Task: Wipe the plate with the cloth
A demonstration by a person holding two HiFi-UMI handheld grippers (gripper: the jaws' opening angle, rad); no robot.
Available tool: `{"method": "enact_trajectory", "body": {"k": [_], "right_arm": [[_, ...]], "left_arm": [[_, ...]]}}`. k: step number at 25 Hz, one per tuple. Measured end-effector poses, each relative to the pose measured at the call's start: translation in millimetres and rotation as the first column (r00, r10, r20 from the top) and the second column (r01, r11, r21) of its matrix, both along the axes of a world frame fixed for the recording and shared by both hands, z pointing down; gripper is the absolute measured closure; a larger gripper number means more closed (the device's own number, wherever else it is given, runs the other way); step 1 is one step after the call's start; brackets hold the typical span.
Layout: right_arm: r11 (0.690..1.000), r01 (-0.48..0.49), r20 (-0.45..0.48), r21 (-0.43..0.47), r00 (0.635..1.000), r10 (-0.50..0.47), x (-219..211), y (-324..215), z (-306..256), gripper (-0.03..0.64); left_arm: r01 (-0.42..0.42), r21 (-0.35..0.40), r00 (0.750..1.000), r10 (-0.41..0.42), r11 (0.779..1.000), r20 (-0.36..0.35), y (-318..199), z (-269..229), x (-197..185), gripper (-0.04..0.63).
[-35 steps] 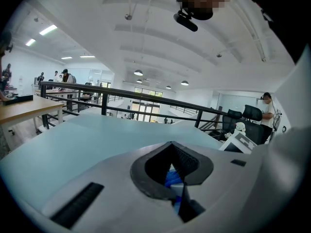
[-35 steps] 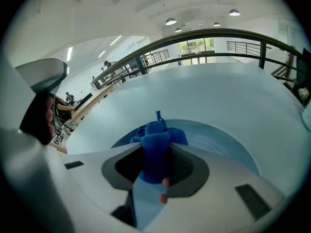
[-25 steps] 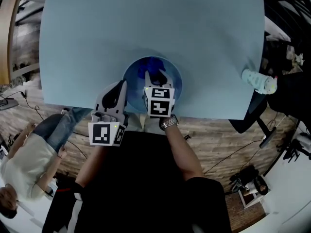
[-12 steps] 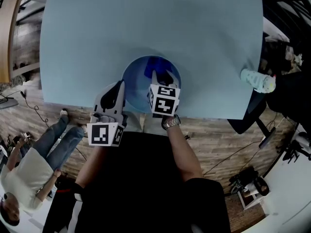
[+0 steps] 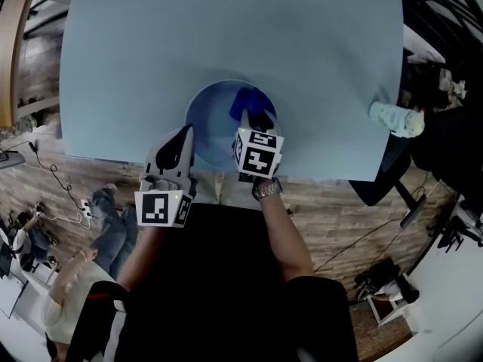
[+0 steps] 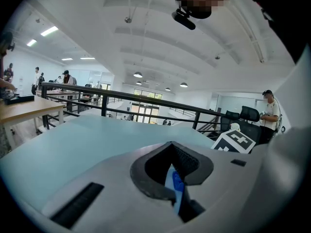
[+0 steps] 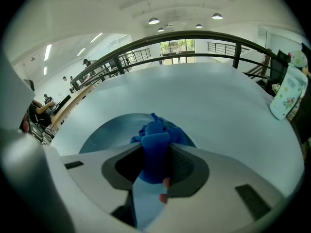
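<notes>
While the left gripper (image 5: pixel 184 137) pinches the near rim of the plate (image 5: pixel 209 115) on the desk (image 5: pixel 226 36), the right gripper (image 5: pixel 253 118), jaws clamped on the cloth (image 5: pixel 250 101), has slid it from the plate's middle toward its far right; wiping looks under way, with more passes likely.

1 plate (image 5: pixel 207 119). 1 blue cloth (image 5: pixel 251 100). 2 claws: left claw (image 5: pixel 186 132), right claw (image 5: pixel 253 116). 1 worktop (image 5: pixel 226 36). 1 white patterned pouch (image 5: pixel 396 119), 3 o'clock of plate.
</notes>
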State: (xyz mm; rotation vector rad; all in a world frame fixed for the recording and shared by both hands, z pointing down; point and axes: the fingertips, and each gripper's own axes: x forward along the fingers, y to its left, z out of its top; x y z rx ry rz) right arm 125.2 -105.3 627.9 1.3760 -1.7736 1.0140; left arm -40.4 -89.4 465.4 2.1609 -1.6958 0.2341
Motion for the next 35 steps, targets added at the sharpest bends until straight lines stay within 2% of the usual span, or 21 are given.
{"method": "enact_trajectory", "body": {"k": [7,15,25,35], "right_arm": [[0.999,-0.008,0.020,0.039,1.000,0.007,-1.7,5.2,-18.6,0.499],[0.996,0.060,0.064,0.070,0.996,-0.065,-29.6,14.0,-32.7,0.499],[0.984,0.170,0.100,0.052,0.980,-0.175,-89.0,26.7,-30.6,0.499],[0.979,0.203,0.106,0.001,0.974,-0.202,-108.9,32.1,-11.7,0.499]], "left_arm": [[0.002,0.009,1.000,-0.002,1.000,0.002,10.3,-2.6,-3.2,0.594],[0.012,0.019,1.000,-0.012,1.000,-0.002,18.0,-5.2,-2.5,0.594],[0.028,0.010,1.000,-0.027,1.000,-0.008,16.1,-2.6,-19.4,0.594],[0.023,-0.005,1.000,-0.023,1.000,-0.015,7.7,4.2,-28.6,0.594]]}}
